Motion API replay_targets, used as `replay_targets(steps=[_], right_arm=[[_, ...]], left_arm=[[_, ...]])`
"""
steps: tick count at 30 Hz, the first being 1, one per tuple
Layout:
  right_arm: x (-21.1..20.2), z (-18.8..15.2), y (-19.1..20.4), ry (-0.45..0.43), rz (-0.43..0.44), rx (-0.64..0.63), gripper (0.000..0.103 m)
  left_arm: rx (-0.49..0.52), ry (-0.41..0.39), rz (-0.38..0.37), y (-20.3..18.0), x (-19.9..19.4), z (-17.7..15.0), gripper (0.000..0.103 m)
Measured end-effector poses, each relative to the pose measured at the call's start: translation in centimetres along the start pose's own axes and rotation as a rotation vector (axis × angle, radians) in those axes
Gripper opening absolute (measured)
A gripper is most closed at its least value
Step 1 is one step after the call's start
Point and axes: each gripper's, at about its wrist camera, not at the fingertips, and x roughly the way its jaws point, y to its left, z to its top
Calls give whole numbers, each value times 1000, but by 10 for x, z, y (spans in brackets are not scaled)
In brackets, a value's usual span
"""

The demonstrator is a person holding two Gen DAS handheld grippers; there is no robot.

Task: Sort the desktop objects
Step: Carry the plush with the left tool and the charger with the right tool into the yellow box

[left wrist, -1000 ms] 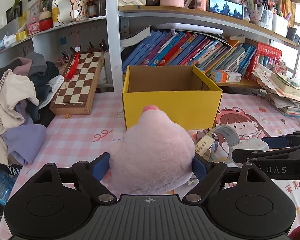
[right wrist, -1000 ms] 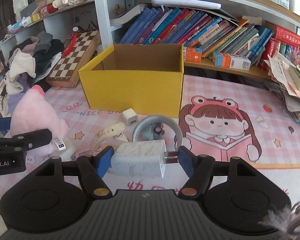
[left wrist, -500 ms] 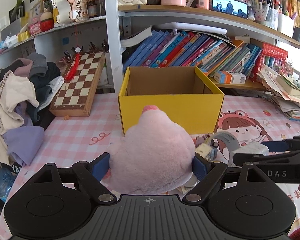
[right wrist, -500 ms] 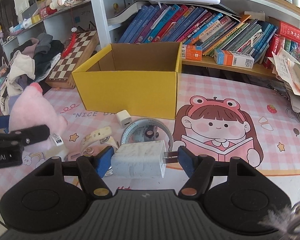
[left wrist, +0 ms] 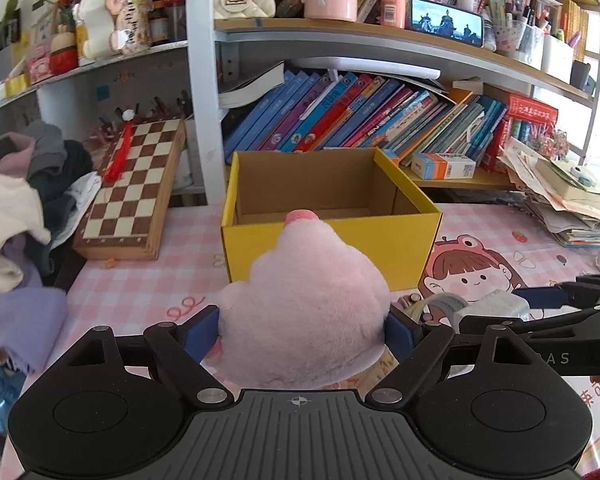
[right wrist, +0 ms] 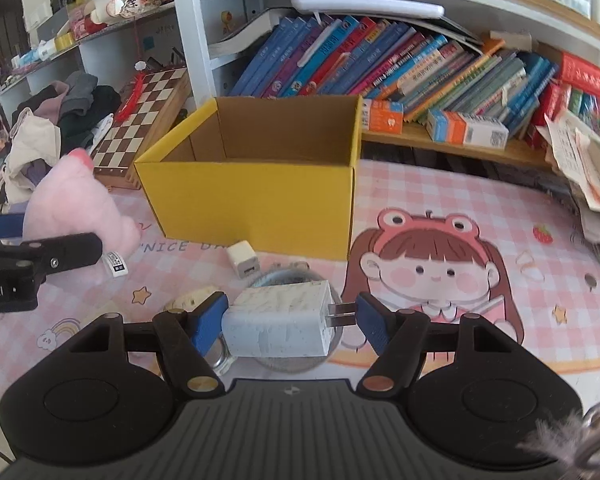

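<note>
Nothing sits in the far yellow cardboard box [left wrist: 332, 216] yet; my left gripper [left wrist: 304, 330] clamps the fluffy pink plush toy [left wrist: 304, 308], my right gripper [right wrist: 288, 320] the speckled white charger block [right wrist: 278, 322], small white cube plug [right wrist: 243, 259] left.

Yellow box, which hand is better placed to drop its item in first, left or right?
Probably left. The left gripper holds the pink plush squarely in front of the yellow box. The right gripper, holding the white charger, sits off the box's right corner.

a pink checked table [right wrist: 440, 200] carries a yellow box [right wrist: 256, 204], chessboard [left wrist: 136, 188], clothes [left wrist: 16, 216] and small white cube charger [right wrist: 243, 259].
</note>
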Motion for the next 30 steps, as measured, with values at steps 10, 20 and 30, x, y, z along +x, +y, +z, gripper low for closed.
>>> replay_targets(steps=[10,20,30], right_arm=[[16,39,-3,-24,-16,-47,69],[39,90,-7,-27,-8,-119,69],[82,126,-1,21,3,-265,69]], left_arm=[[15,-11,-60,14,22,35,86],[104,14,-75,20,56,71,86],[209,80,-76,20,100,95,86]])
